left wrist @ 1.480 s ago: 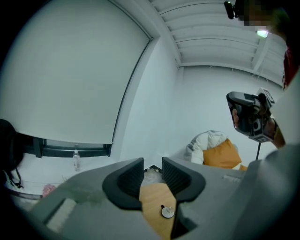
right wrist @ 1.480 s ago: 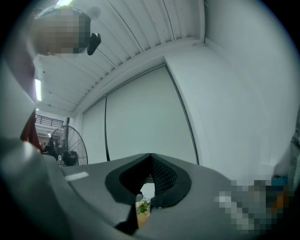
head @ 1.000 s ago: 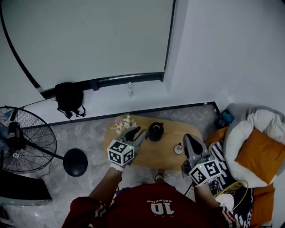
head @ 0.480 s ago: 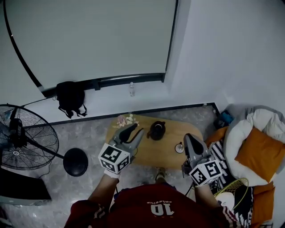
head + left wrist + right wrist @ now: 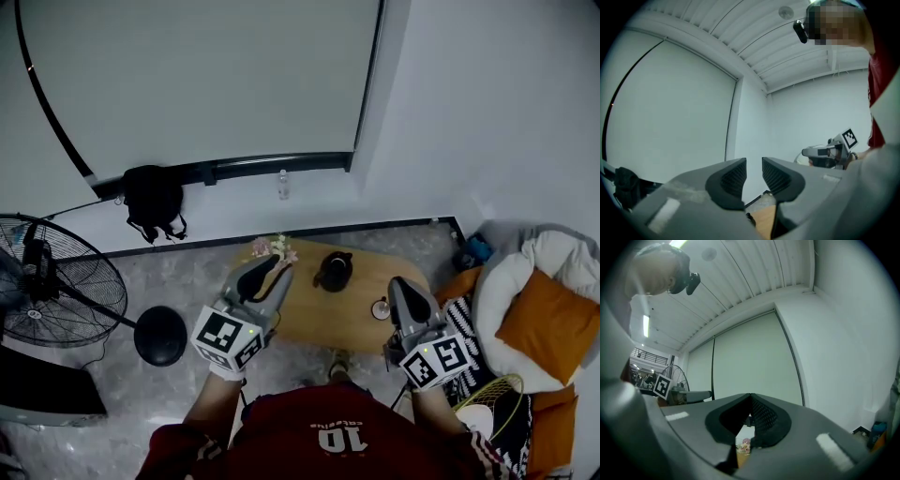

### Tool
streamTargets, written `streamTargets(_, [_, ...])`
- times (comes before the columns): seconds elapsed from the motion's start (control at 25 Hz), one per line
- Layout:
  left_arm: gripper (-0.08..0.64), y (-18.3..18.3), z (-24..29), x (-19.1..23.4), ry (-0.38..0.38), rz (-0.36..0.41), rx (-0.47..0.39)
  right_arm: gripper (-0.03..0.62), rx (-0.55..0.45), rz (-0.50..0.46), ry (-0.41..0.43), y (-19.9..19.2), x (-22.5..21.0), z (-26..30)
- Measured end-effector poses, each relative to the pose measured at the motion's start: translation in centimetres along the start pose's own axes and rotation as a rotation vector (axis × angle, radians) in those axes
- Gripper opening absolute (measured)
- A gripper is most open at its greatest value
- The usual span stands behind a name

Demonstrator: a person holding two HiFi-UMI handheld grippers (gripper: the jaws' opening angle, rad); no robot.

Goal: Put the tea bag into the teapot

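Teapot (image 5: pixel 334 271), dark and squat, sits on the far half of the wooden table (image 5: pixel 347 324), beyond both grippers. Left gripper (image 5: pixel 270 269) hangs over the table's left end, its jaws a narrow gap apart with nothing between them. Right gripper (image 5: pixel 397 284) is held over the right end, jaws pressed tip to tip, nothing seen in them. A small round dish (image 5: pixel 380 308) lies just beside it, its contents too small to tell. Pale flowers (image 5: pixel 275 248) stand at the far left corner; a floor fan (image 5: pixel 52 291) is well apart to the left.
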State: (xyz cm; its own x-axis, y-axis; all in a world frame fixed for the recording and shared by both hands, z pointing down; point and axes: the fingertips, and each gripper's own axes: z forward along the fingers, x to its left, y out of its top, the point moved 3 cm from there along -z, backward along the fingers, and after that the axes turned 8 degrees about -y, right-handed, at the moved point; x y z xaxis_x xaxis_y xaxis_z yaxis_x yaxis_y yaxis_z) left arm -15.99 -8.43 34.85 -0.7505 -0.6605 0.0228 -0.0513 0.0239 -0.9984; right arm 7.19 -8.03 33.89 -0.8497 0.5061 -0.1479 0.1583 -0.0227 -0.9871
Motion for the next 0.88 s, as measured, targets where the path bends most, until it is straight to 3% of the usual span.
streamTargets(0.88, [0.011, 0.6, -1.8, -0.5, 0.009, -0.013, -0.046, 0.003, -0.001, -0.03, -0.048, 0.7, 0.5, -1.3])
